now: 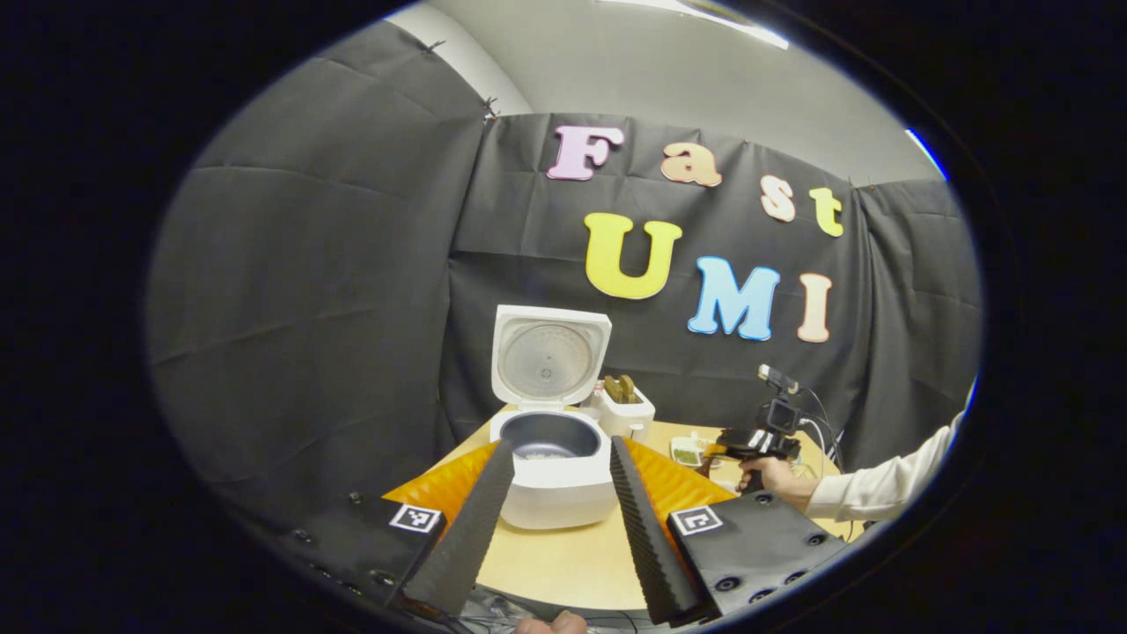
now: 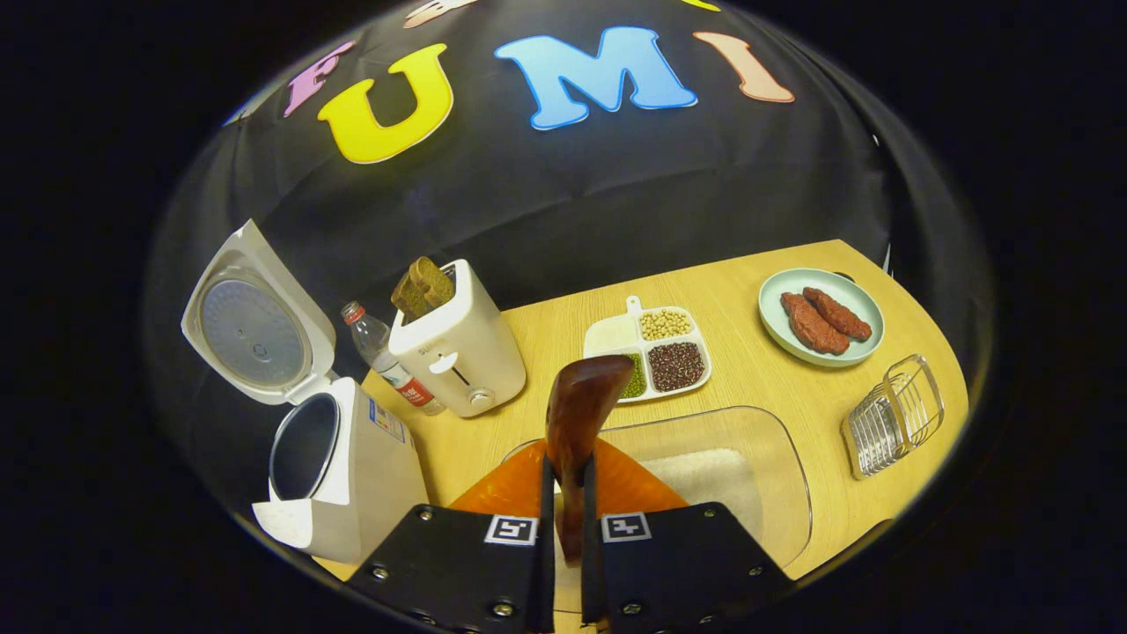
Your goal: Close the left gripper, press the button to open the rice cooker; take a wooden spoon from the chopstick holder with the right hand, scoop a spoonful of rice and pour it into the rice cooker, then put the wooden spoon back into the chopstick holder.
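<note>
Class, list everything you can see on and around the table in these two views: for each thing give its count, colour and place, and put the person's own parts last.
rice cooker: one, white, lid up, table's left end
toaster: one, cream, bread in its slot, right of the cooker
bottle: one, clear with red cap, between cooker and toaster
divided dish: one, white, holding beans and grains, mid-table
plate: one, pale green, two brown pieces on it, far right
wire holder: one, metal, right edge
clear tray: one, holding white rice, near edge
wooden spoon: one, dark brown, in the right gripper
left gripper: open, facing the cooker
right gripper: shut on the spoon's handle
hand: one, white sleeve
</note>
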### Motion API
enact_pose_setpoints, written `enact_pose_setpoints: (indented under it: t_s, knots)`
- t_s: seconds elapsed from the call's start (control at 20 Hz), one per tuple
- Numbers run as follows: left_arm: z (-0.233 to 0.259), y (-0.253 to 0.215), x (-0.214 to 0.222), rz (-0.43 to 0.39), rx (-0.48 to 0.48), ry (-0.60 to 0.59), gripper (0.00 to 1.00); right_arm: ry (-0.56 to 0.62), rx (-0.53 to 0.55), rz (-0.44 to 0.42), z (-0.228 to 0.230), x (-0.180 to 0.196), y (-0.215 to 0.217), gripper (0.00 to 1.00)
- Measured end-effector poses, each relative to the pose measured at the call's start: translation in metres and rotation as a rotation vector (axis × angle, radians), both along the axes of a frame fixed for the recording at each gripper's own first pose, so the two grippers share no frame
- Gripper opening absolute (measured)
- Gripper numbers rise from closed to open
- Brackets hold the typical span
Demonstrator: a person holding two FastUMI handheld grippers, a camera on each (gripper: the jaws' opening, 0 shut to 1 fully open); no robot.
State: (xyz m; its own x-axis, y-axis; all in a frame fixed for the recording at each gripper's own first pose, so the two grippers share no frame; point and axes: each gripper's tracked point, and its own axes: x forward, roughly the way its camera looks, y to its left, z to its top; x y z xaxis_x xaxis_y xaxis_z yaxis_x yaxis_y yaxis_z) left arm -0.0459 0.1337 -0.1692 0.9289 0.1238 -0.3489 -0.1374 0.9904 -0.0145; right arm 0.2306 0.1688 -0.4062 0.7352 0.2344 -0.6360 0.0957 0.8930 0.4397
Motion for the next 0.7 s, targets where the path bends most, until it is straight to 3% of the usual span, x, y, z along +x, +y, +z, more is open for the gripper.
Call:
enact_pose_setpoints:
  t_s: [0.4,0.6,0.7]
  knots:
    - [0.000,0.001,0.002,-0.006,-0.010,0.003,0.80,-0.014,0.195,-0.135,0.023,-0.009,-0.034,0.12]
    - [0.004,-0.005,0.005,-0.025,-0.007,-0.005,0.84,-0.042,0.258,-0.162,0.046,-0.012,-0.046,0.12]
    - [0.006,-0.008,0.006,-0.032,-0.012,-0.012,0.80,-0.060,0.293,-0.168,0.062,-0.014,-0.046,0.12]
